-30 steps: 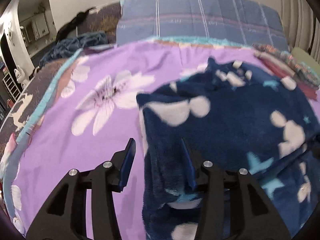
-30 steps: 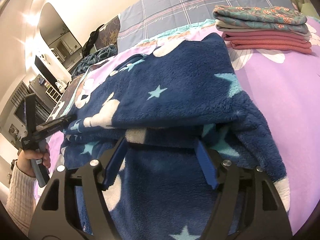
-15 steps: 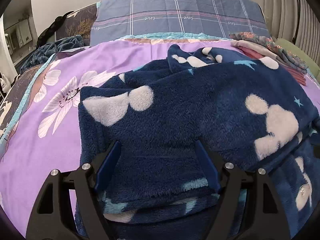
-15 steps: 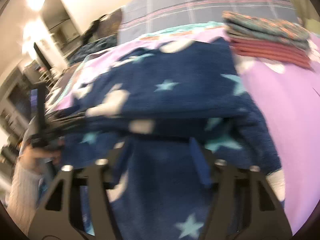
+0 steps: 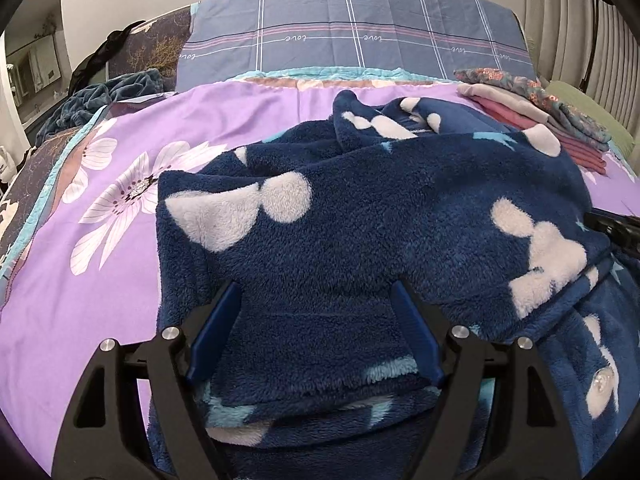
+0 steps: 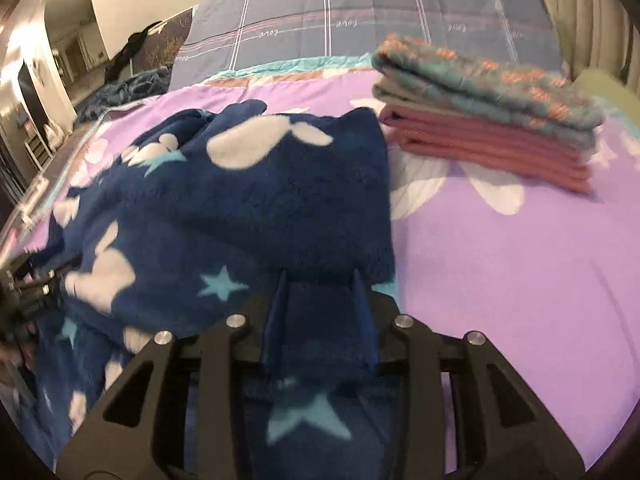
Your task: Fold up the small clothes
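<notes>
A navy fleece garment (image 5: pixel 360 232) with white shapes and light blue stars lies folded over itself on the purple floral bedspread (image 5: pixel 80 280). My left gripper (image 5: pixel 316 300) is open, its blue fingers spread wide over the garment's near folded edge. In the right wrist view my right gripper (image 6: pixel 320 280) has its fingers narrowed on a fold of the same garment (image 6: pixel 260 200) at its right edge. The left gripper shows at the far left of that view (image 6: pixel 28 284).
A stack of folded clothes (image 6: pixel 488 120) in pink, grey and floral teal sits at the back right of the bed, also seen in the left wrist view (image 5: pixel 552 120). A blue plaid pillow (image 5: pixel 352 28) lies behind. A dark blanket heap (image 5: pixel 100 100) lies at the back left.
My left gripper opened wide and let the garment's edge down. My right gripper's fingers closed in on the garment's right fold and it shifted right, toward the folded stack.
</notes>
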Available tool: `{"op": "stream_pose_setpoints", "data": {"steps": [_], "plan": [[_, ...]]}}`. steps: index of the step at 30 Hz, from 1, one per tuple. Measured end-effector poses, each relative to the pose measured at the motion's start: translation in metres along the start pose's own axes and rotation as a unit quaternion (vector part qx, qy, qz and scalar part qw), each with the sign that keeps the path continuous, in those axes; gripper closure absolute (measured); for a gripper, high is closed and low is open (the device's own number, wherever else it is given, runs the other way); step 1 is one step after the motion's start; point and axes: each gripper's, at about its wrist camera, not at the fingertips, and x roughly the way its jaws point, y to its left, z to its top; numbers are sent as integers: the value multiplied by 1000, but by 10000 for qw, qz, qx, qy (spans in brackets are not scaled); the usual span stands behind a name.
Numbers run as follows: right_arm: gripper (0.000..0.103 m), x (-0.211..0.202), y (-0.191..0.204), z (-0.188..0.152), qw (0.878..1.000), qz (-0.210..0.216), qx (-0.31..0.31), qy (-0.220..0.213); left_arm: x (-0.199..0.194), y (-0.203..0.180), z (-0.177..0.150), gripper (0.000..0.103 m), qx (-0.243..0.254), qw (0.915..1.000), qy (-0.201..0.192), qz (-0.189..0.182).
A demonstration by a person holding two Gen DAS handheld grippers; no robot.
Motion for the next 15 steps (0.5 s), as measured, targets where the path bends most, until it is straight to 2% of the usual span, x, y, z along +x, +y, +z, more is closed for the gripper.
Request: {"op": "stream_pose_setpoints", "data": {"steps": [3, 9, 11, 13, 15], "plan": [[70, 2, 6, -2, 9997, -175, -172, 2, -1, 2, -1, 24, -13, 10000, -1, -20], [70, -16, -11, 13, 9977, 499, 453, -6, 0, 3, 0, 24, -20, 10000, 9, -36], [73, -24, -7, 34, 9962, 721, 465, -171, 1, 3, 0, 24, 5, 10000, 20, -8], [76, -25, 4, 57, 9969, 686, 229, -326, 0, 2, 0, 24, 4, 10000, 13, -4], [77, -13, 14, 81, 9963, 808, 101, -258, 0, 2, 0, 24, 1, 10000, 10, -5]]}}
